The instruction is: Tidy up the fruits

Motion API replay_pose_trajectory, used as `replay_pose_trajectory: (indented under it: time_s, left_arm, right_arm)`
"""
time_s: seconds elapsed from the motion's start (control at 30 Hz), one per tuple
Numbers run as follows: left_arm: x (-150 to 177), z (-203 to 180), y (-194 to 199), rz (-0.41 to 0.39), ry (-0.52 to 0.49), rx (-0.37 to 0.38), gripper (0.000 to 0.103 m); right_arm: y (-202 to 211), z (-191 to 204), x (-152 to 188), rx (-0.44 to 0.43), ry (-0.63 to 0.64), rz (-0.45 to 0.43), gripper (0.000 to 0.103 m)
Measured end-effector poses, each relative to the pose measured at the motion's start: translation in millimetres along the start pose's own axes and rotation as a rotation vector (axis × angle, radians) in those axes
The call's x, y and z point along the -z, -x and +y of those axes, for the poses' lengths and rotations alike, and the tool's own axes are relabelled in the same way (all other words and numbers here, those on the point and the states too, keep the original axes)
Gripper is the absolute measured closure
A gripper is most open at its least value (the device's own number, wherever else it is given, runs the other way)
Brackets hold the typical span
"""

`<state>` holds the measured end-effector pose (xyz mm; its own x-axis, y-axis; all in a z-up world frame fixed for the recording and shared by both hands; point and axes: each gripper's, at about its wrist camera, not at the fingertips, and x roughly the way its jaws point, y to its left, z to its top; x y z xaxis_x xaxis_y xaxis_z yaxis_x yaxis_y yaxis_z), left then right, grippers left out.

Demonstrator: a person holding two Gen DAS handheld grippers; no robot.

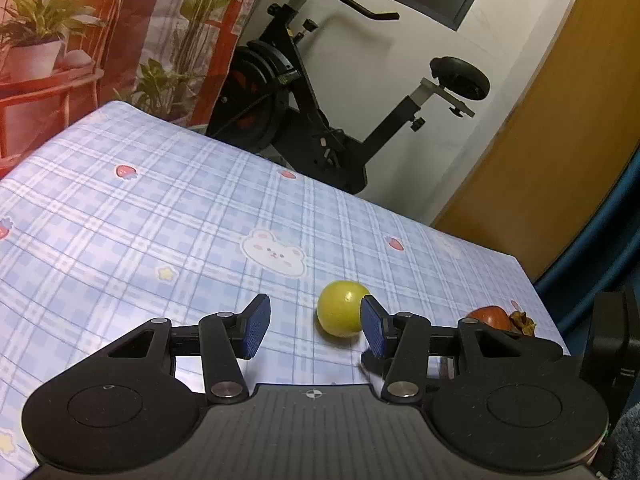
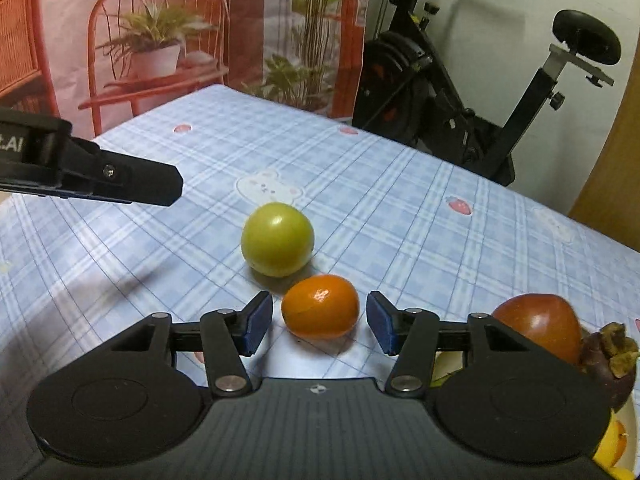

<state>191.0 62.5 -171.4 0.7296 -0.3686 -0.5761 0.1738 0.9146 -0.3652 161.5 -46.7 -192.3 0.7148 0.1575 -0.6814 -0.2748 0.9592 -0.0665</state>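
Observation:
A small orange citrus fruit (image 2: 320, 306) lies on the blue checked tablecloth (image 2: 400, 208), between the blue pads of my right gripper (image 2: 319, 322). A narrow gap shows on each side, so the pads do not press it. Just beyond it sits a round green fruit (image 2: 277, 239). In the left wrist view the same green fruit (image 1: 340, 314) rests just past the fingertips, partly behind the right pad. My left gripper (image 1: 314, 326) is open with nothing between its pads. Its black finger (image 2: 120, 180) reaches in from the left edge of the right wrist view, above the cloth.
A dark red fruit (image 2: 536, 328) and a purple mangosteen (image 2: 612, 356) lie at the right, near the table's right edge (image 1: 536, 292). Yellow-orange pieces (image 2: 612, 444) show at the bottom right corner. A black exercise bike (image 1: 320, 120) stands behind the table.

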Motion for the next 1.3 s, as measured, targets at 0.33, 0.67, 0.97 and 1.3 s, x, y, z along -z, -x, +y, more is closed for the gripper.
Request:
replay_pose_trajectory:
  time_s: [0.33, 0.67, 0.97, 1.3]
  left_arm:
    - [17, -4, -4, 0.065, -0.001, 0.063, 0.051]
    - [50, -19, -10, 0.175, -0.046, 0.150, 0.051]
    - [57, -26, -16, 0.189, -0.076, 0.186, 0.057]
    - [62, -34, -22, 0.218, -0.119, 0.203, 0.057]
  right_arm:
    - [19, 10, 14, -0.108, -0.033, -0.016, 0.057]
    - [51, 18, 53, -0.151, -0.070, -0.067, 0.058]
    - [55, 15, 67, -0.154, -0.091, -0.093, 0.058]
    - [59, 10, 76, -0.176, -0.108, -0.120, 0.057]
